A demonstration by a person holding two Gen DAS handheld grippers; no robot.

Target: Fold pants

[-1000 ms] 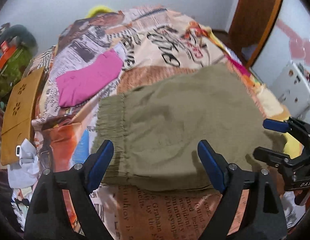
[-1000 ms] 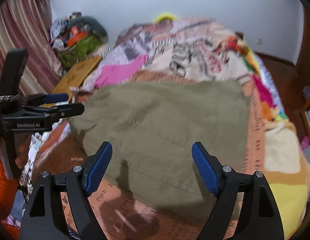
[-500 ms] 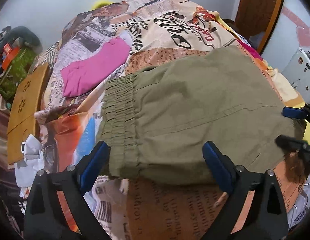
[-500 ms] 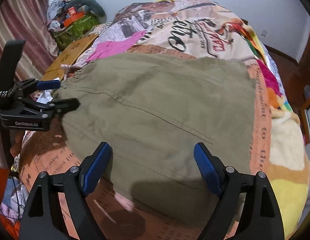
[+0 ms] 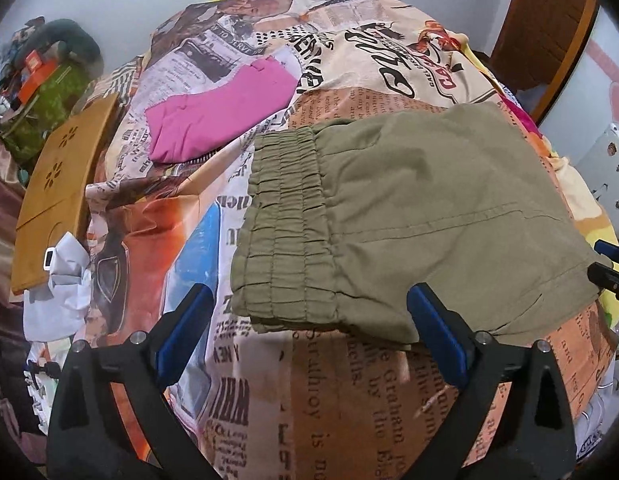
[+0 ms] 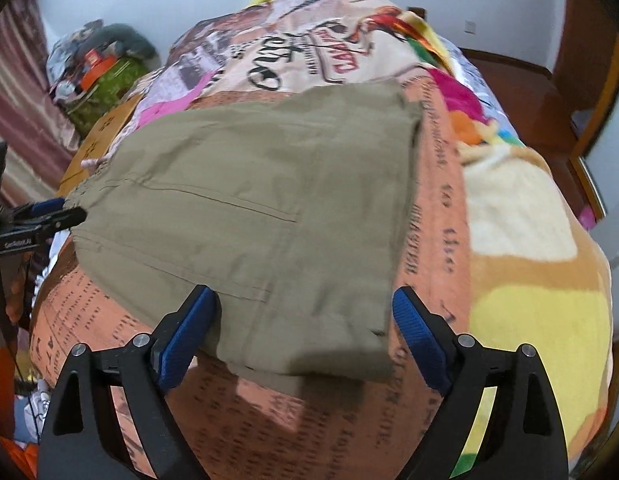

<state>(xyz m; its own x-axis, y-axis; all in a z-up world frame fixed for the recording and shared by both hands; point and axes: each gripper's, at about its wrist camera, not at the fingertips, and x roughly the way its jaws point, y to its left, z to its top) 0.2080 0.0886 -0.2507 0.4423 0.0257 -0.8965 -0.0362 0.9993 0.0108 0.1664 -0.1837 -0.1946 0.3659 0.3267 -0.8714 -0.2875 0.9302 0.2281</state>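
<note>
1. Left wrist view is filled mostly by the bed cover (image 5: 321, 392), a spread printed like old newspaper pages and posters, in orange, cream and black, draped over the whole bed.
2. Olive-green pants (image 5: 421, 216) lie flat on that cover as a broad folded slab. Their gathered elastic waistband (image 5: 285, 224) faces the left side of this view, and a stitched seam line runs across the top layer. In the right wrist view the same pants (image 6: 265, 208) spread from the left edge to near the middle, with one corner close to the camera.
3. Wooden board (image 5: 57, 196) with flower-shaped cutouts leans at the bed's left edge.
4. Pink garment (image 5: 217, 116) rests on the cover beyond the waistband, apart from the pants.
5. White crumpled cloth (image 5: 57, 292) sits below the board, off the bed's left edge.
6. Left gripper (image 5: 309, 328) hovers just above the near waistband corner. Its blue-padded fingers (image 5: 181, 332) stand spread wide and grip nothing; the pants' near edge lies below the gap between them.
7. Right gripper (image 6: 305, 332) hangs over the pants' near corner with its jaws opening. The corner lies below the gap, and the blue pads (image 6: 417, 336) do not press it. This view is slightly blurred.
8. Each gripper's tip shows at the side edge of the other's view, beside the pants.
</note>
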